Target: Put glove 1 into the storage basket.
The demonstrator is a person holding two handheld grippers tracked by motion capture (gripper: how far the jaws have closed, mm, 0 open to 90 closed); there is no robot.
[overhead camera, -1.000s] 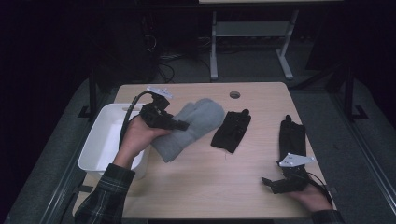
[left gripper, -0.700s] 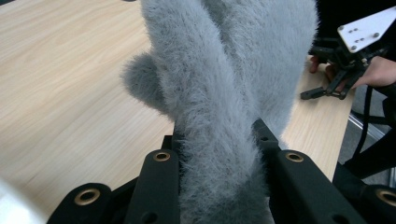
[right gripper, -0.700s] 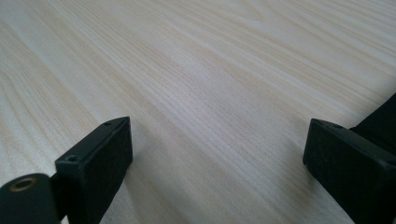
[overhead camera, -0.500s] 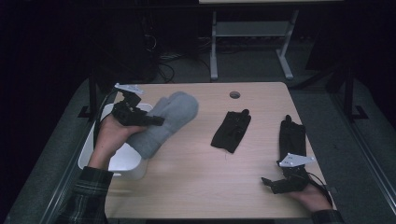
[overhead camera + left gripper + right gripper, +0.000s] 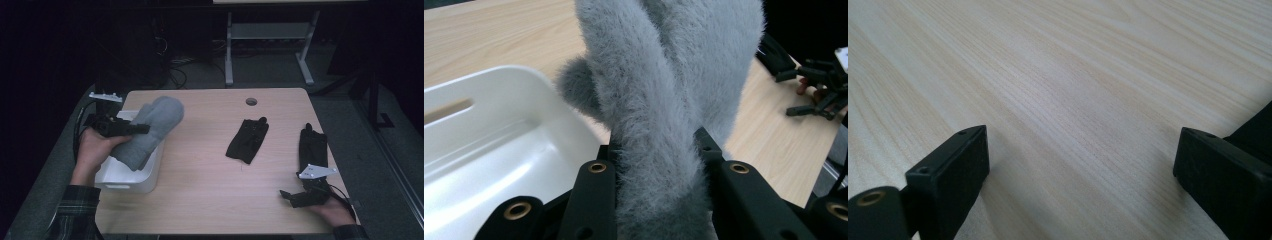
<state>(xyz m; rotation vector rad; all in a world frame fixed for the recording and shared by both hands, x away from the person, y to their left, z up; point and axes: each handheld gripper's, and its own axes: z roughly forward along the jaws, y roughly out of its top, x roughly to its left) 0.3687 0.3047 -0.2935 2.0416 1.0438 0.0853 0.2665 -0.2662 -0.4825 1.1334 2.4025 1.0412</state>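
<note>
Holding a fluffy grey mitten (image 5: 150, 131) over the white bin (image 5: 131, 179) at the table's nine o'clock edge, my left gripper (image 5: 142, 129) pinches the mitten's cuff between its two black jaws; in the left gripper view the fur (image 5: 664, 115) bulges out past both jaws and stands up above the bin's glossy inner wall (image 5: 489, 150). The mitten's rounded end points toward one o'clock in the high view, hanging past the bin's rim over bare wood. The left hand (image 5: 95, 150) grips the tool from the seven o'clock side, a plaid sleeve (image 5: 75, 212) trailing behind it.

Near the centre of the wooden table (image 5: 210, 175), a black glove (image 5: 247, 141) lies flat, fingers toward twelve o'clock. A second black glove (image 5: 312, 146) lies at about three o'clock, well apart from the first.

At five o'clock, my right gripper (image 5: 292, 197) rests low at the table's near edge, just below that second glove. Its jaws stand spread wide in the right gripper view (image 5: 1078, 165), with only pale wood grain between them.
</note>
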